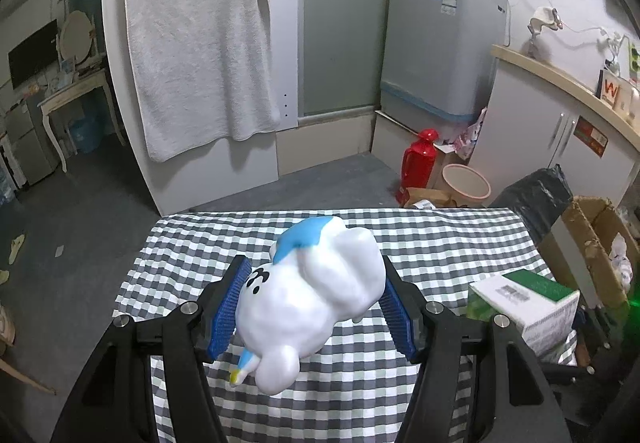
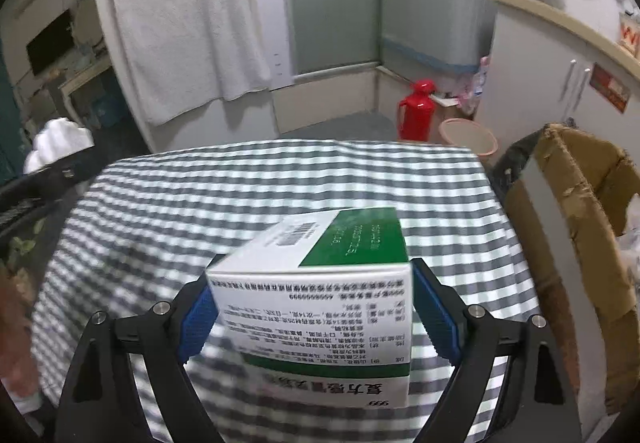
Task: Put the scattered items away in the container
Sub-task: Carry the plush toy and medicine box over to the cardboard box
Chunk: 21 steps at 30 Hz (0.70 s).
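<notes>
My left gripper [image 1: 314, 267] is shut on a white toy figure with a blue cap [image 1: 320, 291]; both blue pads press its sides above the checkered tablecloth [image 1: 440, 235]. My right gripper [image 2: 316, 263] is shut on a green-and-white medicine box [image 2: 320, 283], which also shows in the left wrist view [image 1: 524, 299]. An open cardboard box [image 2: 580, 203] stands just past the table's right edge, also seen as the cardboard box [image 1: 592, 239]. At the left rim of the right wrist view the toy [image 2: 60, 143] shows faintly.
Beyond the table's far edge stand a red thermos [image 1: 418, 163] and a pink bin [image 1: 466, 185] on the floor. A black bag [image 1: 536, 195] sits beside the cardboard box. A white towel [image 1: 192, 43] hangs behind, and a cabinet [image 1: 552, 131] lines the right.
</notes>
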Each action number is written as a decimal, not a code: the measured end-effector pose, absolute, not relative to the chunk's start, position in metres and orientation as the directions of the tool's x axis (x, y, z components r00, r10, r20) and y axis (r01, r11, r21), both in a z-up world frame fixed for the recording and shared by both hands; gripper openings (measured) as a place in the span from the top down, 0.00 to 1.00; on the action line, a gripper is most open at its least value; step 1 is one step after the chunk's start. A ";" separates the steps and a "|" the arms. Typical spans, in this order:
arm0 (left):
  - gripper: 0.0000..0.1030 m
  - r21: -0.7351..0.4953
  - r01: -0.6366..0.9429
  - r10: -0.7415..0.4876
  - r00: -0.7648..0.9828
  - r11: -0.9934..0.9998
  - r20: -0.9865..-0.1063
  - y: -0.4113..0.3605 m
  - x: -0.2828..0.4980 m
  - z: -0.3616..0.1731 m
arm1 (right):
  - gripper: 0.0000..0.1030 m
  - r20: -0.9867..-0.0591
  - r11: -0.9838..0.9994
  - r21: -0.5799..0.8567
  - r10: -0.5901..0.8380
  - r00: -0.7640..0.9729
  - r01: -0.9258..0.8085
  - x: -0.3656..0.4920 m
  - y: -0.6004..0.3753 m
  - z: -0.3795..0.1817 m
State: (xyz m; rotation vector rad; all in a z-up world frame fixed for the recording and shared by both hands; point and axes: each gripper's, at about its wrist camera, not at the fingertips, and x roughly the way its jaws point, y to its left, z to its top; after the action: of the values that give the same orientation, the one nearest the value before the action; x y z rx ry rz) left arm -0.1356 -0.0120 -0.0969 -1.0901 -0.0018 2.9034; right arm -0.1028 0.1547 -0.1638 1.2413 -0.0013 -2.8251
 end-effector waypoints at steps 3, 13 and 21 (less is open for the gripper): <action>0.38 -0.013 -0.037 0.036 -0.751 -0.999 -0.659 -0.010 -0.137 -0.098 | 0.18 -0.760 -0.999 0.013 -0.033 -0.649 0.036 -0.111 0.160 -0.174; 0.38 -0.010 -0.044 0.039 -0.744 -0.999 -0.667 -0.002 -0.138 -0.100 | 0.24 -0.756 -0.999 0.041 -0.054 -0.653 0.035 -0.111 0.177 -0.182; 0.38 -0.011 -0.056 0.050 -0.771 -0.998 -0.635 0.013 -0.121 -0.077 | 0.25 -0.690 -0.997 0.056 -0.071 -0.720 0.044 -0.093 0.187 -0.146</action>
State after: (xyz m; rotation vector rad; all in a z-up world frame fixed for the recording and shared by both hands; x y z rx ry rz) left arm -0.1215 0.0125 -0.0772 -1.0407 0.0141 2.9039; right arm -0.0929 0.1870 -0.1459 1.1488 -0.0544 -2.8567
